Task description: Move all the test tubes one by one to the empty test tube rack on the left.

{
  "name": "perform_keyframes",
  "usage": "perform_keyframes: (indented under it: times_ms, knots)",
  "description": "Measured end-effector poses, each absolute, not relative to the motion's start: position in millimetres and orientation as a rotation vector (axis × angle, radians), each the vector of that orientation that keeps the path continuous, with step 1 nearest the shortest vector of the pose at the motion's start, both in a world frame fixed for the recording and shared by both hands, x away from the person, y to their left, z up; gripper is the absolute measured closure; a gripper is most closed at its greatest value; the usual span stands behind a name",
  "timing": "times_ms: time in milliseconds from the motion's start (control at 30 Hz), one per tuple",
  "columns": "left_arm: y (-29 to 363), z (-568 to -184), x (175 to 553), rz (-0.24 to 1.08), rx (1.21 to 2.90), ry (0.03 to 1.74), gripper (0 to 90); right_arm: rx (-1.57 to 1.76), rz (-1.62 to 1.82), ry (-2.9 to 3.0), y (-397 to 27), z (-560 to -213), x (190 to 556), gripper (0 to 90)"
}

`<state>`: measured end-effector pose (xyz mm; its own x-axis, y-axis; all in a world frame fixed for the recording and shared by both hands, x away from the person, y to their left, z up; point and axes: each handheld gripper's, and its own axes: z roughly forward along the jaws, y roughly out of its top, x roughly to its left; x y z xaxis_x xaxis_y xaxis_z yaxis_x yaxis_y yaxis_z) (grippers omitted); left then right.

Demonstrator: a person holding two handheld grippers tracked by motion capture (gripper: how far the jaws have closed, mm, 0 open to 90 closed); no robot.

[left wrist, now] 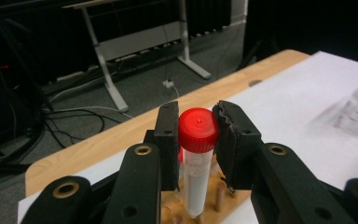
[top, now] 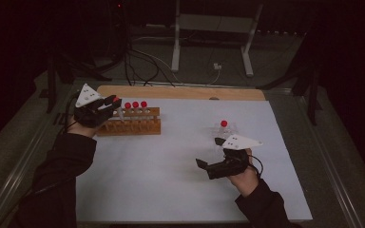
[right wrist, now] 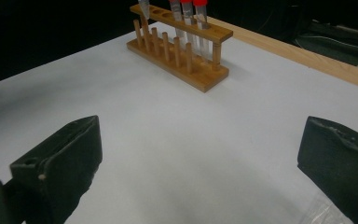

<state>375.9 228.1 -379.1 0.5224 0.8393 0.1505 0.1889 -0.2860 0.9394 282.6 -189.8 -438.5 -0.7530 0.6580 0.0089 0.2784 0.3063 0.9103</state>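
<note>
Above the rack [top: 129,124], left gripper [left wrist: 196,140] clamping red-capped tube [left wrist: 198,161]

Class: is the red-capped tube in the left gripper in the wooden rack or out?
Out: the tube hangs clamped above the rack.

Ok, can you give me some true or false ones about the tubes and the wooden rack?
1. The left gripper is shut on a red-capped tube. True.
2. The held tube lies flat on the white table. False: it hangs point down above the wooden rack.
3. Three red-capped tubes stand in the rack. True.
4. The right gripper is squeezing a tube. False: its jaws stand wide apart with bare table between them.
5. The rack is blue plastic. False: it is brown wood.
</note>
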Motion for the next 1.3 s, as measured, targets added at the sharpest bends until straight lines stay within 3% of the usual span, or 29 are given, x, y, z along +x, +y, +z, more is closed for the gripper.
perform_keyframes:
  times_ms: [667, 1300]
  knots:
    - [232, -403, 411, 0.928, 1.663, 0.967, 71.9, 0.833, 1.427, 2.214, -192, -440, 283, 0.0]
    - [224, -446, 426, 0.872, 1.721, 1.055, 71.9, 0.844, 1.441, 2.205, -196, -439, 284, 0.0]
